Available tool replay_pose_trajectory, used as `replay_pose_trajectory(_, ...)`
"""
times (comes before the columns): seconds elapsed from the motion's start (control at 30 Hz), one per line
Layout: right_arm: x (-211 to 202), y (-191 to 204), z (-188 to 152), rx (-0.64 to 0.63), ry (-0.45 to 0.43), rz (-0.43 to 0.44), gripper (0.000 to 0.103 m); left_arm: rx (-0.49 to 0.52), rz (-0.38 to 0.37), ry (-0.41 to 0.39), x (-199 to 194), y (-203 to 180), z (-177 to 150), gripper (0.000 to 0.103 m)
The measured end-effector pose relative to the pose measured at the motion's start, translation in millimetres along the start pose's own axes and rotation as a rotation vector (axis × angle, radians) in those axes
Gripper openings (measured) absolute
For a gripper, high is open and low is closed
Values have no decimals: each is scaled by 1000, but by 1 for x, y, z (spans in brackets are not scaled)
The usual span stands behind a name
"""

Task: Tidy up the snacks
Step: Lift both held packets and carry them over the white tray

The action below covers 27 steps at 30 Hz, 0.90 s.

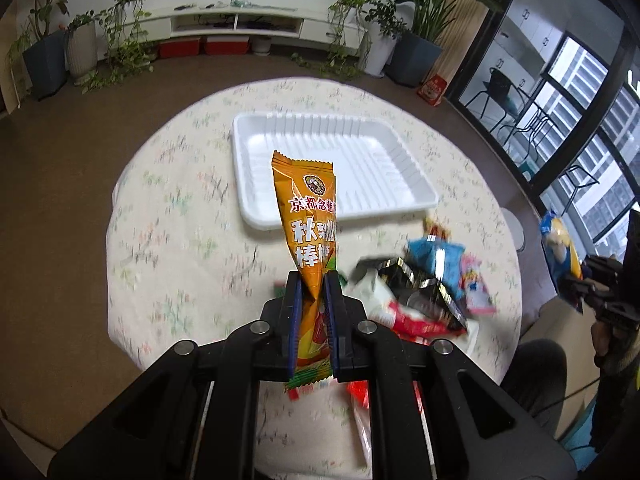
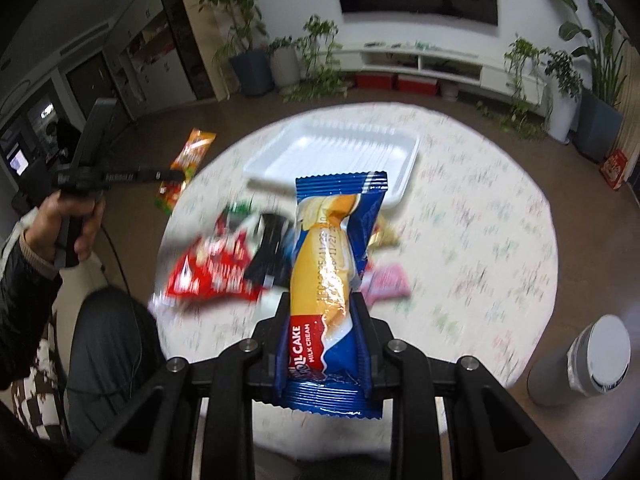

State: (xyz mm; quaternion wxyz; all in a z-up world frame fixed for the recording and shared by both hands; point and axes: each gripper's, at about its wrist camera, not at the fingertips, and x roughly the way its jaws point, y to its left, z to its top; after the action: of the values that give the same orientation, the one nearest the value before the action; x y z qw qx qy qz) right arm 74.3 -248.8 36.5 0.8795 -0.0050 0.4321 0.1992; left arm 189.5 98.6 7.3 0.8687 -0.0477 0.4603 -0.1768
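Observation:
My left gripper [image 1: 313,280] is shut on an orange snack packet [image 1: 312,216], which sticks up in front of the white tray [image 1: 404,168]. In the right wrist view my right gripper [image 2: 320,300] is shut on a blue roll cake packet [image 2: 332,264], held above the snack pile. The white tray [image 2: 280,152] lies empty at the far side of the round table. A pile of loose snacks [image 1: 424,292] sits on the near right of the table in the left wrist view, and left of centre as the snack pile [image 2: 224,264] in the right wrist view.
A round table with a floral cloth [image 1: 172,208] carries everything. The left gripper and orange packet [image 2: 192,152] show at the left, held by a hand [image 2: 68,220]. A grey cylinder bin [image 2: 584,364] stands on the floor right. Potted plants and a low white cabinet line the far wall.

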Motion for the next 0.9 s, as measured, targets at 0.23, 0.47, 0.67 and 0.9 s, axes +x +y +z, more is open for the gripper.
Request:
replay_pose_trajectory(0.23, 24, -9, 75, 2, -83, -8, 29, 23, -33, -30, 17, -3, 69, 10)
replay_pose_trajectory(0.47, 107, -15, 140, 37, -48, -27, 29, 38, -30, 7, 72, -4, 129, 10)
replay_pose_trajectory(0.67, 186, -26, 157, 56, 57, -38, 29, 68, 1, 86, 136, -14, 146, 10)
replay_pose_trajectory(0.9, 237, -40, 153, 87, 137, -58, 29, 77, 26, 137, 191, -18, 149, 10)
